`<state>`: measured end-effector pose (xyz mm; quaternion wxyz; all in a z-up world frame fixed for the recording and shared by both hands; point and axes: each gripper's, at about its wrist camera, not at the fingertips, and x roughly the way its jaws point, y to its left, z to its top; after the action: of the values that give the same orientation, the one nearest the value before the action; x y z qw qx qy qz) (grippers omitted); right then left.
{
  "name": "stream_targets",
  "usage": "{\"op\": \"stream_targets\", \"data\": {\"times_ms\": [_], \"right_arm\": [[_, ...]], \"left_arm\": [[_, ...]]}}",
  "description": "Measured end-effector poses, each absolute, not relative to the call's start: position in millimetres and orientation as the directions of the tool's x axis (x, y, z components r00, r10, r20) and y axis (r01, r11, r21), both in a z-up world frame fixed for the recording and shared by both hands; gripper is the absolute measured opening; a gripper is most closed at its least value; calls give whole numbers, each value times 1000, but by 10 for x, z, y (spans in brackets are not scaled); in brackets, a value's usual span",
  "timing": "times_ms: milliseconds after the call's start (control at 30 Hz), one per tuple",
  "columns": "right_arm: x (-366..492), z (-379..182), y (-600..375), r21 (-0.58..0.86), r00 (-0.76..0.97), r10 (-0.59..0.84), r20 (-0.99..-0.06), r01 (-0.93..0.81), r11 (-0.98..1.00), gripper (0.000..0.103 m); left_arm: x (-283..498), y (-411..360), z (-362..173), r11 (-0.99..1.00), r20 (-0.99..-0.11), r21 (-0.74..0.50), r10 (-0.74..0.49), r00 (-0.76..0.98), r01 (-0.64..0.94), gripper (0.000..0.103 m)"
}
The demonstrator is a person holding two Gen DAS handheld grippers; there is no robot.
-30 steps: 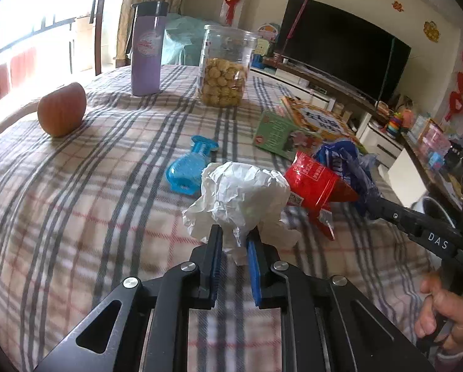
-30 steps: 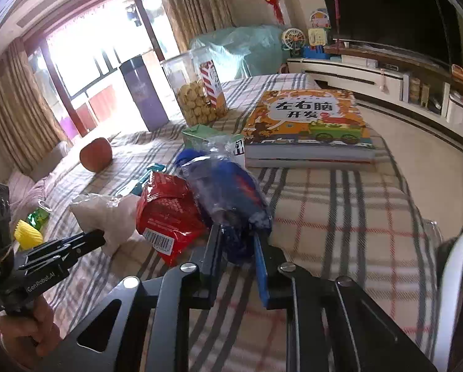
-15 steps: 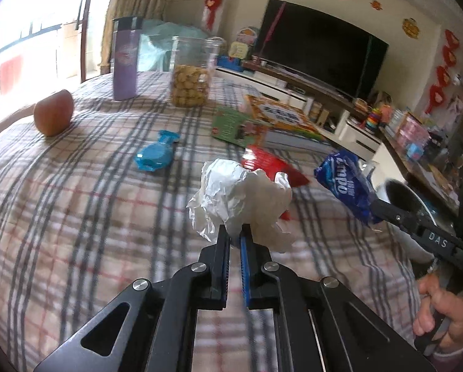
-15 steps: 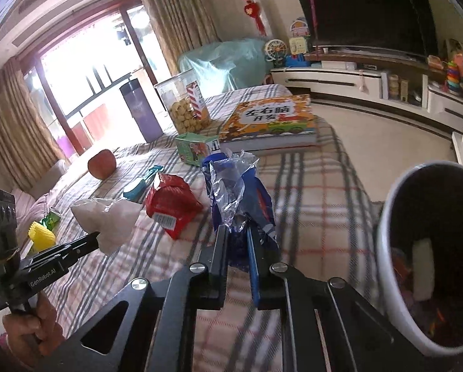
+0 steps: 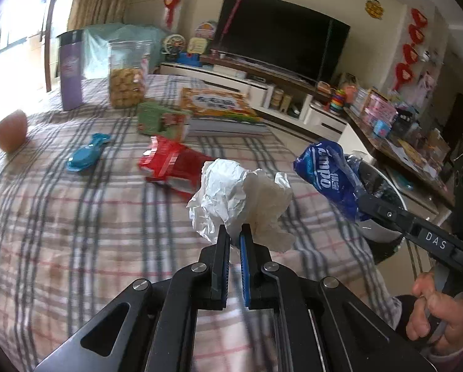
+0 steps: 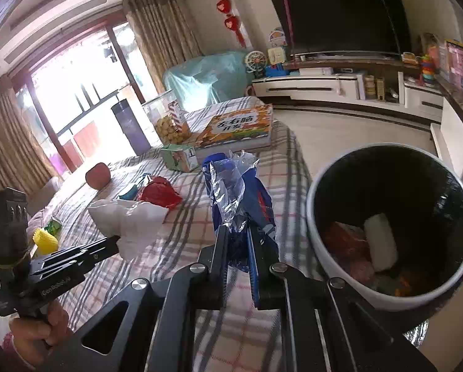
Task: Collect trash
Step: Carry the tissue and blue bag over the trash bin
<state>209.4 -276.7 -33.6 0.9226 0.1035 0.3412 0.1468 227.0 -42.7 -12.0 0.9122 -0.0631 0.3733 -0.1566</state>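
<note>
Both grippers have lifted their trash off the plaid table (image 5: 61, 232). Left gripper (image 5: 235, 232) pinches the crumpled white paper (image 5: 231, 195); right gripper (image 6: 237, 235) clamps the blue wrapper (image 6: 240, 198), with the bin (image 6: 324, 248) just right of it.

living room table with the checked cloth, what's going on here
A person is clearing trash with a handheld gripper in each hand. The left gripper is shut on a crumpled white paper wad; the right gripper is shut on a blue plastic wrapper. Both are lifted off the checked tablecloth, near the white bin, which already holds rubbish. A red snack bag lies on the table.
</note>
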Motion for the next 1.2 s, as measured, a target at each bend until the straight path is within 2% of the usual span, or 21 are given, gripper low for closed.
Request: {"op": "stream_targets", "data": {"times_ms": [1200], "right_arm": [[1626, -219, -3795, 308, 792, 197, -578, -12, 951, 11]], "left_arm": [[2480, -1538, -29, 883, -655, -180, -437, 617, 434, 5]]}}
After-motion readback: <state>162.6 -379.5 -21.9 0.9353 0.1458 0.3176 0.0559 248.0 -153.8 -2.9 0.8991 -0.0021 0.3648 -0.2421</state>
